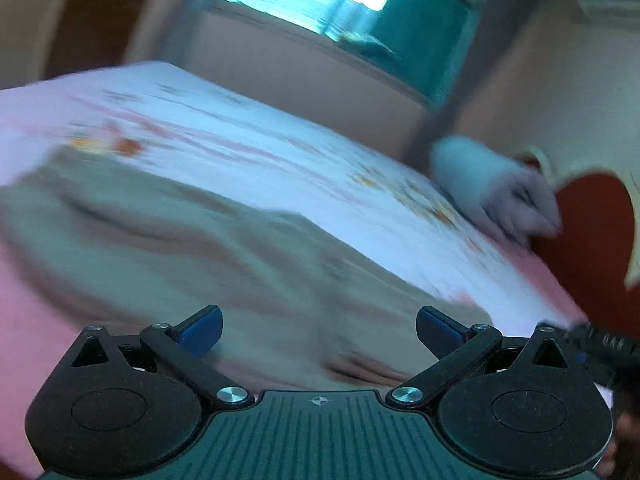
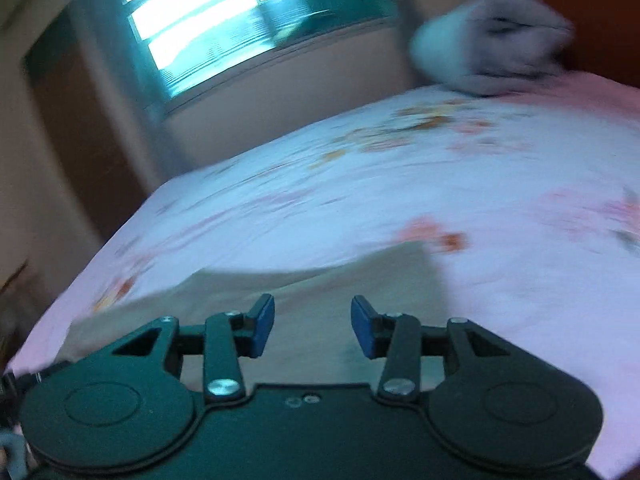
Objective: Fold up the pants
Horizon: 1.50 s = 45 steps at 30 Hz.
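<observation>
Pants (image 1: 168, 240): beige/tan fabric, plain, no visible pattern. Lying flat-ish on the bed (image 1: 248, 136), on a pink-and-white floral sheet. Not neatly spread; soft wrinkles and long ridges run across the cloth in the left wrist view, where it fills the lower-left and centre of the frame, reaching the near edge of the bed. Right wrist view shows a paler portion (image 2: 320, 280) with one straight edge and a squared corner pointing toward the far side of the bed, flat against the sheet. Frames are motion-blurred, so waistband, legs and seams cannot be told apart; fold state unclear.
</observation>
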Available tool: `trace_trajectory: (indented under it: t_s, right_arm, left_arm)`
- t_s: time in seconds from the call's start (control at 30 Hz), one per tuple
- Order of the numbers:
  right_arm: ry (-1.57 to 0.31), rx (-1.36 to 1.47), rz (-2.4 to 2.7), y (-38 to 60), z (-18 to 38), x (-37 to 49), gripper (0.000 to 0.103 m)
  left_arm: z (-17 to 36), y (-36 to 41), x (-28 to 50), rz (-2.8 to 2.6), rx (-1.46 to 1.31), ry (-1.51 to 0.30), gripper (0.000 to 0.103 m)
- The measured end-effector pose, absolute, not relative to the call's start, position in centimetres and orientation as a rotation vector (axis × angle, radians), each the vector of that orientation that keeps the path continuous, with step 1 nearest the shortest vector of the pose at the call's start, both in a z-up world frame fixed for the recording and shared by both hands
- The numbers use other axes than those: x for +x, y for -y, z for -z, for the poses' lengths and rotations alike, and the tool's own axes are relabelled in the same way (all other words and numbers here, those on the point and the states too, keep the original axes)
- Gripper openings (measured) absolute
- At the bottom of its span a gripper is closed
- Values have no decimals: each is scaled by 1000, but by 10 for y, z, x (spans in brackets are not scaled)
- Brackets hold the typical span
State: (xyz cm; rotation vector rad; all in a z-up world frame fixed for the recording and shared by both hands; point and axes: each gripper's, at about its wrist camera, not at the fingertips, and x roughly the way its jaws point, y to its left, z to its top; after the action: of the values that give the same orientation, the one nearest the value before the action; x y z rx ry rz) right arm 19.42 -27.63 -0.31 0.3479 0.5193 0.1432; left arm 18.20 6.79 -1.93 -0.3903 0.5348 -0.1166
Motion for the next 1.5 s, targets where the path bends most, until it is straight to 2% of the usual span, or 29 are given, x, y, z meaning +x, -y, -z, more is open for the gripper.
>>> trace_trajectory:
  t_s: [0.07,0.1,0.23,0.5,0.53,0.57,0.63,0.77,0.87,1.0,1.17,1.33,1.4,1.43,1.5]
  right_arm:
    - [-513,380,-100,302,4,186,39]
    - [-510,384,-86,310,6,179,40]
    - [-496,406,-63,325,15,162,48]
    - [-537,485,-79,337,31,165,50]
    - [-566,491,-89,338,33,168,54]
    - [-609,491,-99,338,36,172,57]
    - [-702,430,-82,334,40,178,57]
    - [-776,291,-69,323,42,182,56]
    - [-810,275,-87,318,47,188,55]
    - [-888,184,-68,305,54,205,55]
    - [-806,167,-17,308,52,208,52]
    - [-839,145,26,306,57,211,51]
    - [-847,125,29,305,57,212,53]
    - [-865,106,31,304,58,213,58]
    - [-880,113,21,307,55,212,59]
  left_arm:
    - [25,-47,200,135,-366,-594,58]
    - [26,-44,205,151,-378,-601,54]
    - [34,-22,212,171,-350,-630,54]
    - [57,-14,227,141,-347,-723,54]
    - [57,-15,228,144,-349,-728,46]
    - [59,-16,232,151,-362,-740,30]
    - [62,-20,236,157,-400,-751,22]
    - [64,-25,240,182,-423,-760,17]
    - [56,-29,232,205,-475,-694,7]
    - [45,-32,226,216,-493,-653,8]
    - [59,-35,232,212,-490,-713,8]
    - [74,-36,227,207,-500,-726,8]
    - [71,-34,226,206,-480,-721,8]
    - [71,-34,226,205,-472,-722,8]
    - [72,-35,226,201,-474,-731,8]
